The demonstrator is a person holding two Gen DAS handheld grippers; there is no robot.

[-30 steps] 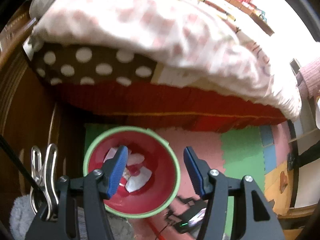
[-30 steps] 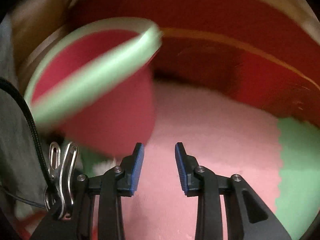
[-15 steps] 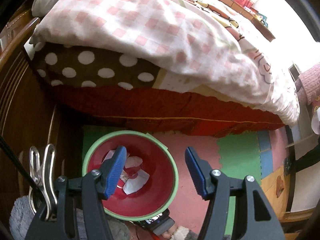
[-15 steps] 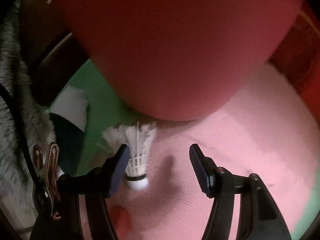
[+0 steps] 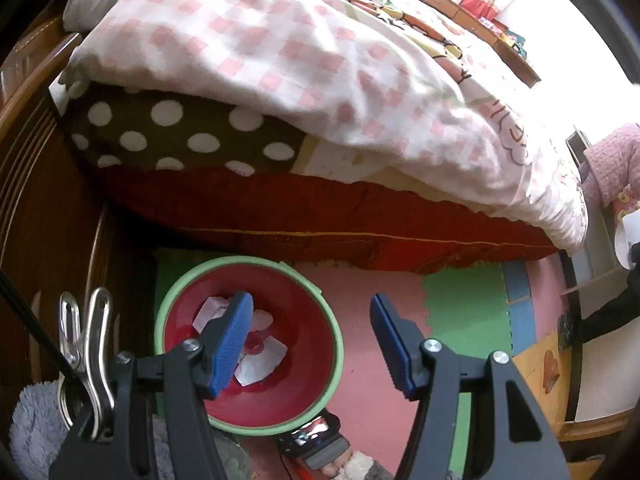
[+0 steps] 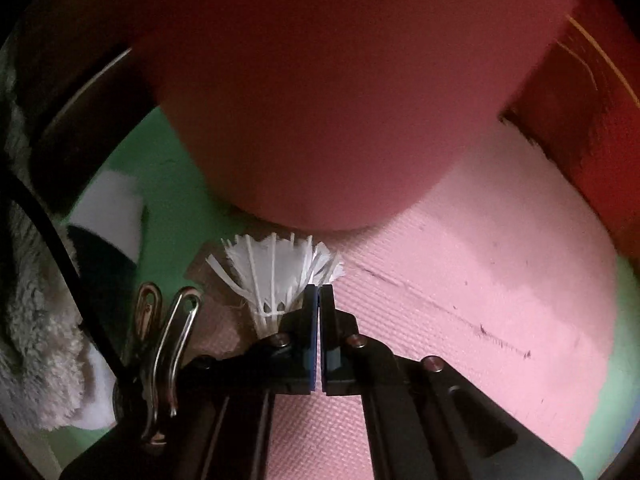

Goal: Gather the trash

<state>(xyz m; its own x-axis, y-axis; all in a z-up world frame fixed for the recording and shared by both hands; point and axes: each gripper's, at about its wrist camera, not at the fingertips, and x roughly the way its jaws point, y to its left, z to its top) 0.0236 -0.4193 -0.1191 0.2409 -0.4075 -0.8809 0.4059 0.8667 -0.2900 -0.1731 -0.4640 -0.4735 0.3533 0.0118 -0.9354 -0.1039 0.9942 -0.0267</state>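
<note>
Shuttlecock (image 6: 276,272) grab: our right gripper (image 6: 320,292) snapped closed beside it (feathers maybe pinched?), left gripper (image 5: 310,340) open over bin (image 5: 332,344); next, recheck grip.

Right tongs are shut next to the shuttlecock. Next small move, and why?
Probably open the right tongs and shift them sideways to straddle the shuttlecock. The pads look closed on each other, while its feathers and stem lie beside one finger, apparently unclamped, on the floor mat.

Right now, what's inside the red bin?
Inside the bin lie a few crumpled white paper scraps. The left gripper's finger covers part of the pile, so anything beneath it is hidden.
</note>
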